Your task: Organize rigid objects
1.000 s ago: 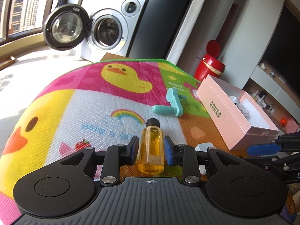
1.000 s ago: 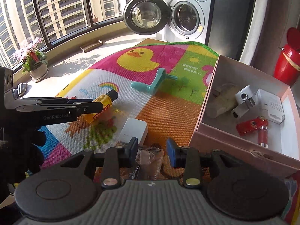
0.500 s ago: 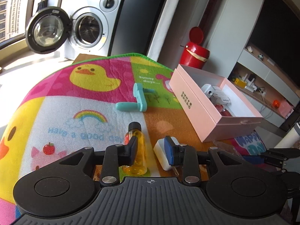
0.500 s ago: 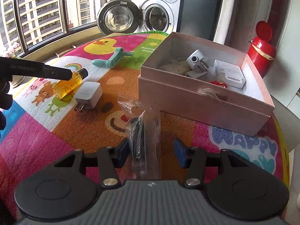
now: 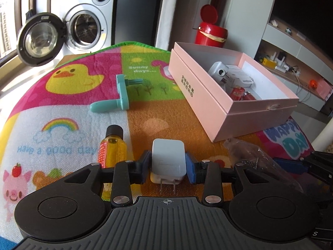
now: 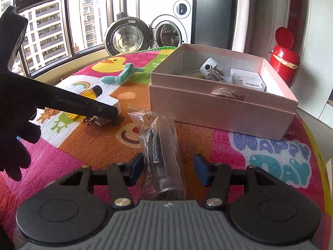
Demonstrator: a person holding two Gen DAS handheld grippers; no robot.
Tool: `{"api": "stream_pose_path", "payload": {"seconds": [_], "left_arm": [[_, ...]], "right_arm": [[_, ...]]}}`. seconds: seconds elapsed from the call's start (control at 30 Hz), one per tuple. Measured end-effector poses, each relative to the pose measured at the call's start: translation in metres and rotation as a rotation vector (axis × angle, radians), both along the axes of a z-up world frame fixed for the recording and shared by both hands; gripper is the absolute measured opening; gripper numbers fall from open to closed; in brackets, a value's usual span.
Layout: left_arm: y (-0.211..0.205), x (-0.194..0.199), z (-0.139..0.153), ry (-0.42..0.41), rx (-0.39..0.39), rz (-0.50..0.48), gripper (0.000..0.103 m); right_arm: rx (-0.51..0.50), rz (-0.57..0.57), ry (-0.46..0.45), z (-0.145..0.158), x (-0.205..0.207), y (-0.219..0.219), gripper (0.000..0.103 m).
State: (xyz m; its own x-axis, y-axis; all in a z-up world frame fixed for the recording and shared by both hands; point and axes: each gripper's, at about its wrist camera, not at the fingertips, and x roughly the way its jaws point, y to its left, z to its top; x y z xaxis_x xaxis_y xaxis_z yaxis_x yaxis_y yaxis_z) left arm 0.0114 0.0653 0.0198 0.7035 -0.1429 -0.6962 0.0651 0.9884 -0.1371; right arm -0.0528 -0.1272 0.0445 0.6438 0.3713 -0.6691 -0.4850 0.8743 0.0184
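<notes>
My left gripper (image 5: pixel 168 167) is around a white plug adapter (image 5: pixel 168 159) that lies on the play mat, prongs toward me; its pads touch both sides. The adapter also shows in the right wrist view (image 6: pixel 107 109) under the left gripper's fingers (image 6: pixel 104 111). A yellow oil bottle (image 5: pixel 113 148) lies just left of it. A teal crank handle (image 5: pixel 118 96) lies farther back. My right gripper (image 6: pixel 169 167) is open around a clear plastic bag (image 6: pixel 161 145) holding a dark part. The open pink box (image 5: pixel 197 83) holds adapters and red items.
The colourful play mat (image 5: pixel 62 108) covers the table. A red lidded bin (image 5: pixel 211 32) stands behind the box. A washing machine with its door open (image 5: pixel 83 29) is at the back left. Shelves (image 5: pixel 291 62) line the right wall. The table edge (image 6: pixel 316 145) runs right of the box.
My left gripper moved right from the yellow bottle to the white adapter and closed in on its sides. My right gripper pulled back and now straddles the plastic bag with jaws wider.
</notes>
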Motion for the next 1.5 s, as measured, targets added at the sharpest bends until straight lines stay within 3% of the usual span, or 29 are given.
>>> {"api": "stream_pose_path", "payload": {"seconds": [0.07, 0.1, 0.13, 0.23, 0.43, 0.57, 0.77, 0.87, 1.0, 1.07, 1.1, 1.23, 1.37, 1.5], "left_arm": [[-0.001, 0.0, 0.0, -0.01, 0.011, -0.009, 0.039], [-0.003, -0.001, -0.001, -0.013, 0.019, -0.02, 0.039], [-0.005, -0.003, 0.0, -0.013, 0.026, -0.036, 0.039], [-0.01, -0.015, 0.002, -0.011, 0.037, -0.111, 0.038], [-0.017, -0.054, 0.017, -0.018, -0.009, -0.244, 0.037], [-0.022, -0.061, 0.054, -0.097, -0.072, -0.293, 0.037], [-0.04, -0.008, 0.139, -0.332, -0.124, -0.31, 0.037], [-0.051, 0.04, 0.155, -0.304, -0.211, -0.305, 0.037], [-0.064, 0.094, 0.128, -0.145, -0.294, -0.274, 0.036], [-0.065, 0.103, 0.112, -0.128, -0.276, -0.254, 0.036], [-0.063, 0.103, 0.106, -0.128, -0.267, -0.248, 0.037], [-0.025, 0.08, 0.092, -0.147, -0.267, -0.201, 0.036], [0.022, 0.041, 0.08, -0.177, -0.185, -0.083, 0.036], [0.068, 0.009, 0.061, -0.128, -0.136, 0.054, 0.036]], "right_arm": [[0.0, 0.003, -0.004, 0.001, -0.002, 0.0, 0.053], [-0.004, 0.011, -0.005, 0.001, -0.003, 0.001, 0.047], [-0.01, 0.027, -0.004, 0.003, -0.005, 0.001, 0.035], [-0.034, 0.072, 0.007, 0.008, -0.011, 0.002, 0.02], [-0.003, 0.089, 0.032, 0.035, -0.025, -0.025, 0.02], [0.074, 0.039, -0.069, 0.087, -0.024, -0.051, 0.02], [0.053, -0.072, -0.322, 0.168, 0.013, -0.059, 0.02], [0.049, -0.104, -0.328, 0.185, 0.05, -0.056, 0.02], [0.01, -0.109, -0.312, 0.178, 0.096, -0.046, 0.021], [0.001, -0.123, -0.269, 0.167, 0.111, -0.045, 0.033], [0.005, -0.135, -0.242, 0.159, 0.115, -0.047, 0.044], [0.004, -0.151, -0.199, 0.129, 0.103, -0.058, 0.048], [-0.02, -0.134, -0.173, 0.099, 0.069, -0.062, 0.056], [-0.055, -0.119, -0.184, 0.081, 0.044, -0.053, 0.056]]}}
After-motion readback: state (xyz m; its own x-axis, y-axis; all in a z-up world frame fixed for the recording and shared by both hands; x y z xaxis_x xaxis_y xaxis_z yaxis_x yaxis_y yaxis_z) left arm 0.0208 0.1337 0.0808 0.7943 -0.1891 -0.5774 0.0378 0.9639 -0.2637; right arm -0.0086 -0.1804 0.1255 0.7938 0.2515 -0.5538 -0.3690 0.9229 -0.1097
